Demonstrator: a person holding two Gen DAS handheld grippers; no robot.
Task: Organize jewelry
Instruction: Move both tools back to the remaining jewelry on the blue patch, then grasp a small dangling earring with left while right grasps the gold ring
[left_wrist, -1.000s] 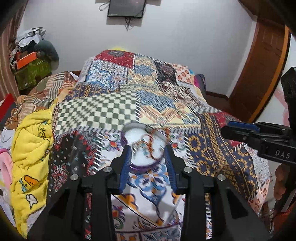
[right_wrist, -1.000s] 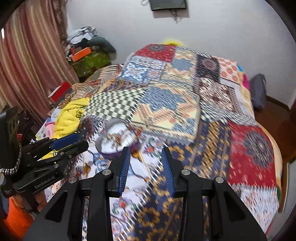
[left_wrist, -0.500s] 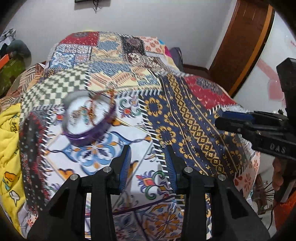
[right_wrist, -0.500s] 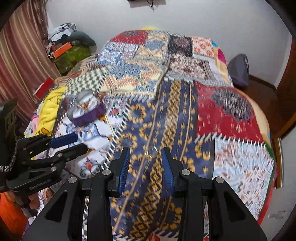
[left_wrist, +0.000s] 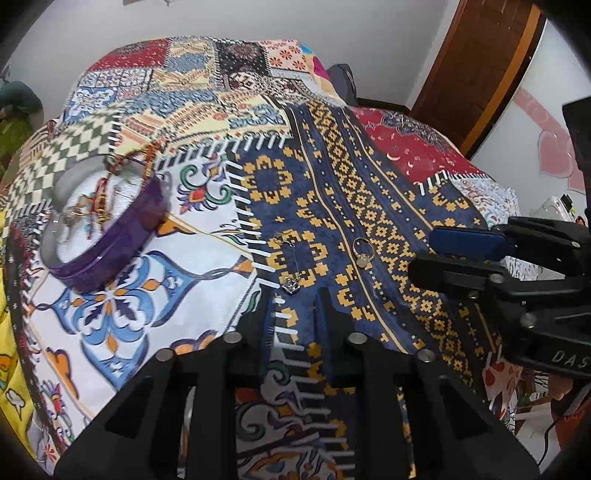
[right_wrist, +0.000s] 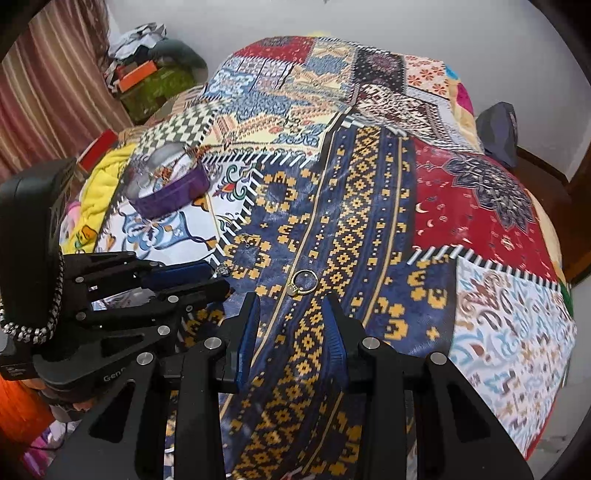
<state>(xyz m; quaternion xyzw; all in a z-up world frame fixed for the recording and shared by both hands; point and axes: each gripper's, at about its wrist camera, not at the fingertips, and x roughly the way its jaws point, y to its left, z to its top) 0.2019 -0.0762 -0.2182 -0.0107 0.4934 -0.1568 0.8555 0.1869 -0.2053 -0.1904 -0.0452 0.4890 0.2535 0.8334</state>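
A round purple tin (left_wrist: 107, 236) with a white inside holds beaded bracelets and small pieces; it sits on the patchwork bedspread at left, and shows in the right wrist view (right_wrist: 166, 188). A gold ring (left_wrist: 362, 253) lies on the blue-and-yellow patch, also in the right wrist view (right_wrist: 303, 282). A small silver earring (left_wrist: 290, 284) lies just ahead of my left gripper (left_wrist: 295, 314), which is open and empty. My right gripper (right_wrist: 291, 321) is open and empty, just short of the ring.
The patchwork bedspread (right_wrist: 480, 221) covers the whole bed. A yellow cloth (right_wrist: 96, 184) lies at the bed's left edge. Boxes and clutter (right_wrist: 147, 77) stand by the curtain. A brown door (left_wrist: 476, 66) is at the right.
Both grippers have swung right, away from the purple tin, and dropped closer to the blue-and-yellow patch. The ring and earring have come into view ahead of the fingers.
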